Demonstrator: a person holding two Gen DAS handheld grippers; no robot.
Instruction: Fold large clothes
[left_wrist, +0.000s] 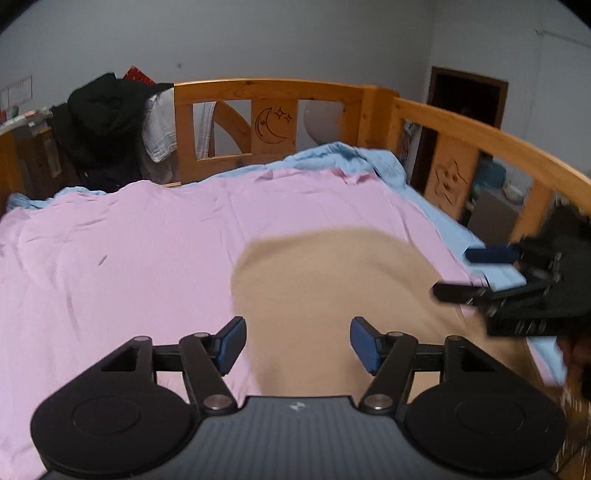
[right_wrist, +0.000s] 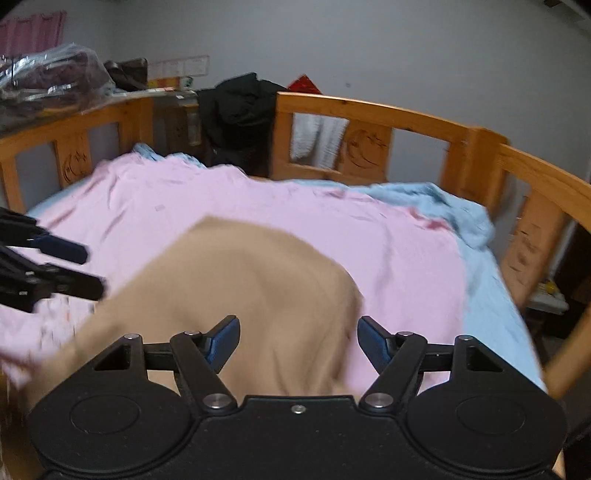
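Left wrist view: the left gripper stood with fingers apart and empty above the tan garment lying near-right on the pink sheet; right wrist view: the right gripper likewise held its fingers open, empty, over the blurred garment's near edge.

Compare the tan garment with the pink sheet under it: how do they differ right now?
The tan garment covers only a patch near the front of the bed; the pink sheet spreads across most of the mattress. The tan garment looks smooth though blurred, while the pink sheet shows creases. The tan garment lies on top; the pink sheet lies beneath it, over a light blue sheet. Both are plain cloth, and neither is between any jaws.
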